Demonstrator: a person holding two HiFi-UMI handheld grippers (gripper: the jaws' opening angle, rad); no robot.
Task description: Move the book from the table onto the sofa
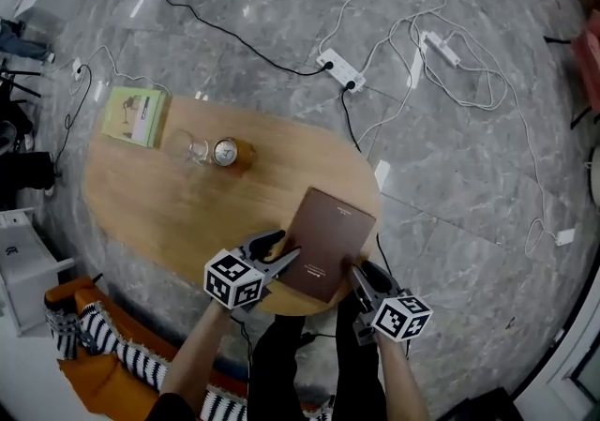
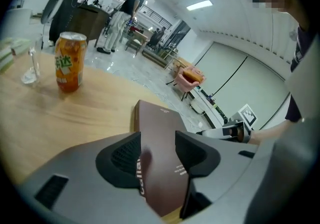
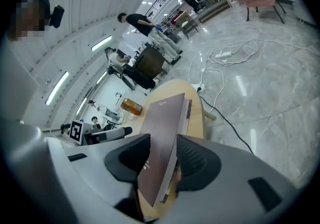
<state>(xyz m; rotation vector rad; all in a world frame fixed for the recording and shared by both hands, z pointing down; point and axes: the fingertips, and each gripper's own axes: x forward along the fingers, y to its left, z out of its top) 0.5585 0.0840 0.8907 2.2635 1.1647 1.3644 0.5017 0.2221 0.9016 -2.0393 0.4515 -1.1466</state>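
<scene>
An oval wooden table (image 1: 169, 203) is seen from above, and the brown book (image 1: 328, 241) is found lying flat at its near end, close to the edge by the person. The book's long axis is pointed away from the person, slanted slightly to the right at its far end.

The book is flanked on both long sides. The left gripper (image 1: 277, 255) is set against its left edge and the right gripper (image 1: 361, 278) against its right edge, both toward the near corners, so neither is favoured by distance.

In each gripper view the jaws are spread wide with the book's edge taken in between them. No squeeze on the cover can be made out, so the book is judged not yet gripped.

A can (image 1: 226, 152) and a glass (image 1: 190, 145) are left standing well beyond the book.
</scene>
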